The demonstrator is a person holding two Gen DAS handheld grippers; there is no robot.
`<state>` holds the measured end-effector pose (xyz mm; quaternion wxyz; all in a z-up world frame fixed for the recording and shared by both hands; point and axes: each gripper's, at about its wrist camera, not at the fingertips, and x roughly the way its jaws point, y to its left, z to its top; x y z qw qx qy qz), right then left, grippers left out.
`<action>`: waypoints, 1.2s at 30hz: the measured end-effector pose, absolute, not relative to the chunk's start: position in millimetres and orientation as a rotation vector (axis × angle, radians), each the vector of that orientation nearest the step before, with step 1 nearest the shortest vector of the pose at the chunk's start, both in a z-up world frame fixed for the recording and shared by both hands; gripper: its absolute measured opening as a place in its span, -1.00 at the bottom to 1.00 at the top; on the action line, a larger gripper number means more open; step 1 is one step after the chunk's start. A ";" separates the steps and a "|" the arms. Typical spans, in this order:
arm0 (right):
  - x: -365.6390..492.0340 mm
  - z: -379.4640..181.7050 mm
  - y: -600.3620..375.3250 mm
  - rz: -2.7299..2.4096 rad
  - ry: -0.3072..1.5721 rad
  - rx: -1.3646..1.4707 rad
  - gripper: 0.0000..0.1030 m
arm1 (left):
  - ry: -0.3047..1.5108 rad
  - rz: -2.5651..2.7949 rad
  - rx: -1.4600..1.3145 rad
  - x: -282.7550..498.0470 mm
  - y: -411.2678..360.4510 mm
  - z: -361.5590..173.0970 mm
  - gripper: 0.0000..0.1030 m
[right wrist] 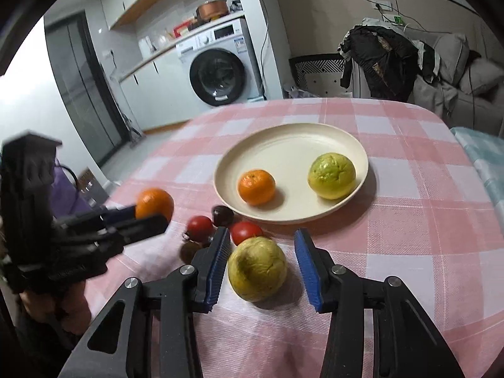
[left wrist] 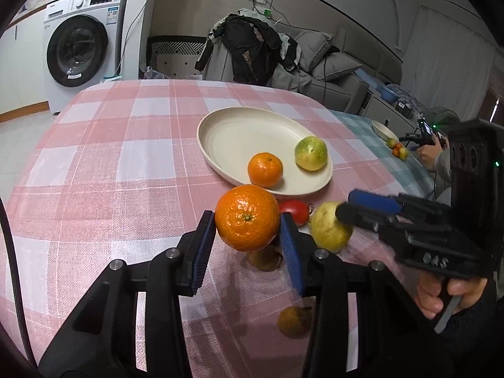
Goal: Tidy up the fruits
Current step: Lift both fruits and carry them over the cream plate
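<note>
Lifting an orange (left wrist: 247, 217) off the bench (left wrist: 104, 170), squeezed tight in left gripper (left wrist: 249, 236) jaws. Right gripper (right wrist: 261, 264) jaws wide around a green fruit (right wrist: 256, 269), maybe not touching. Next: onto the plate (left wrist: 226, 132).

Clearance around the round cream plate (right wrist: 343, 140) on the pink checked tablecloth (right wrist: 409, 220)

The plate's far half is bare; a small orange mandarin (right wrist: 256, 187) and a yellow-green guava (right wrist: 331, 175) occupy its near half, with a gap between them. Two red tomatoes (right wrist: 245, 232) and a dark fruit (right wrist: 223, 214) crowd the cloth before the near rim. Cloth right of the plate lies open.
</note>
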<state>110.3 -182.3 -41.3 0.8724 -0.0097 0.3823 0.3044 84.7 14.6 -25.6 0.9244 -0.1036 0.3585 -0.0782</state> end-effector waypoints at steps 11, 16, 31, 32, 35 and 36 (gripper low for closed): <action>121.1 -67.7 -178.6 0.631 0.894 -0.012 -0.01 | 0.752 -0.152 -0.192 89.1 13.8 -33.0 -0.25; 120.7 -72.4 -176.4 0.635 0.910 -0.023 -0.05 | 0.752 -0.148 -0.196 93.5 15.0 -32.6 -0.25; 133.9 -37.0 -183.0 0.629 0.778 -0.005 -0.07 | 0.675 -0.150 -0.184 133.0 17.0 -19.8 -0.25; 136.7 -36.9 -182.2 0.630 0.779 -0.005 -0.07 | 0.676 -0.148 -0.178 137.2 16.3 -20.7 -0.25; 144.2 -37.3 -181.0 0.627 0.775 0.003 -0.07 | 0.679 -0.147 -0.169 149.3 14.7 -22.7 -0.25; 146.2 -38.0 -180.7 0.626 0.776 0.006 -0.07 | 0.681 -0.146 -0.167 152.6 14.3 -23.4 -0.25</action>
